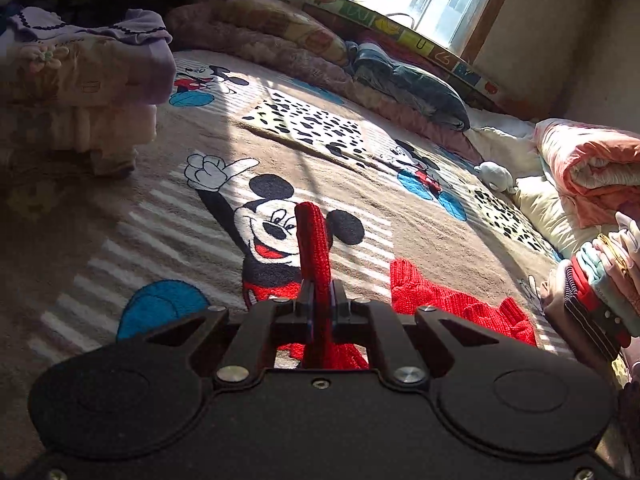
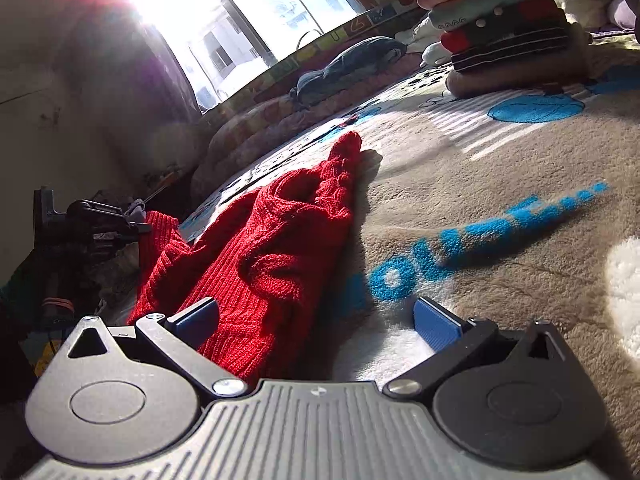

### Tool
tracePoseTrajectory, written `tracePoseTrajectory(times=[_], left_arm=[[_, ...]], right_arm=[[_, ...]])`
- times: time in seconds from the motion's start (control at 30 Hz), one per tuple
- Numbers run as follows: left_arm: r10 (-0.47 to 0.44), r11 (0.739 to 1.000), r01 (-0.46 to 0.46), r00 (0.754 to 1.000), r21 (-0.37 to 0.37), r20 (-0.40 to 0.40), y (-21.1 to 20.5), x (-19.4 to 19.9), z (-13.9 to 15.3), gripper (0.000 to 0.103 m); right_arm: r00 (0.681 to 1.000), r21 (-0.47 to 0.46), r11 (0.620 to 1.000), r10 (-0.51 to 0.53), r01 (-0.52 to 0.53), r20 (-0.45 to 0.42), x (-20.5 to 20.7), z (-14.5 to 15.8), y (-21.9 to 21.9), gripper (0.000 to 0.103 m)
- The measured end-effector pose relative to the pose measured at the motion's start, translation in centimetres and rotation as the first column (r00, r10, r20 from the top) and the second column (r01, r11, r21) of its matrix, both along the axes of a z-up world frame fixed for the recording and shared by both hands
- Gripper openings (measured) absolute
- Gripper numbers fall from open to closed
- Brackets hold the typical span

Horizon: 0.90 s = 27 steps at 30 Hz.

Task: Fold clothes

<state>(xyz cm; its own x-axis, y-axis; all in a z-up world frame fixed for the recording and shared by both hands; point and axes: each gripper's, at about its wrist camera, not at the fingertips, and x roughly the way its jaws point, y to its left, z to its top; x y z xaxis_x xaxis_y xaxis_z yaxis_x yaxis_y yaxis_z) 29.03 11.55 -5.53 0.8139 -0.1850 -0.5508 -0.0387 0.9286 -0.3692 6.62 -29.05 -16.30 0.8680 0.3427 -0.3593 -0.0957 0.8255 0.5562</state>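
The left black two-finger gripper (image 1: 322, 300) has its jaws pressed together on a strip of red ribbed knit sweater (image 1: 314, 248), which stands up between the fingertips. In the right wrist view this same gripper appears at the far left, lifted off the surface and pinching the knit's edge. The right black two-finger gripper (image 2: 316, 316) sits low, its blue-padded fingers (image 2: 434, 322) spread wide apart, the left pad touching the knit and the right pad beside it, gripping nothing.
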Motion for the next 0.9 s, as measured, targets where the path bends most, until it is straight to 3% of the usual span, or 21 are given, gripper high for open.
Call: tracePoseTrajectory(times=[0.3, 0.53, 0.7, 0.87, 0.9], left_arm=[[0.112, 0.993, -0.113, 0.994, -0.020, -0.007, 4.4, -4.0, -1.7, 0.005], [0.213, 0.975, -0.213, 0.977, -0.060, -0.005, 7.0, -6.5, -2.7, 0.004], [0.281, 0.959, -0.280, 0.959, -0.049, 0.020, 8.2, -8.8, -2.9, 0.004], [0.333, 0.941, -0.336, 0.940, -0.041, -0.079, 9.4, -9.0, -5.9, 0.005], [0.338, 0.939, -0.343, 0.937, -0.041, -0.090, 9.5, -9.0, -6.3, 0.010]], right_arm=[[1.000, -0.017, 1.000, 0.001, -0.001, 0.003, 0.0, -0.1, 0.2, 0.103], [1.000, -0.024, 1.000, 0.000, 0.000, 0.005, 0.0, -0.1, 0.3, 0.103], [1.000, -0.028, 1.000, 0.000, 0.000, 0.006, 0.0, -0.1, 0.3, 0.103], [1.000, -0.026, 1.000, 0.000, 0.000, 0.006, -0.1, -0.1, 0.3, 0.103], [1.000, -0.026, 1.000, 0.000, 0.000, 0.006, -0.1, -0.1, 0.3, 0.103]])
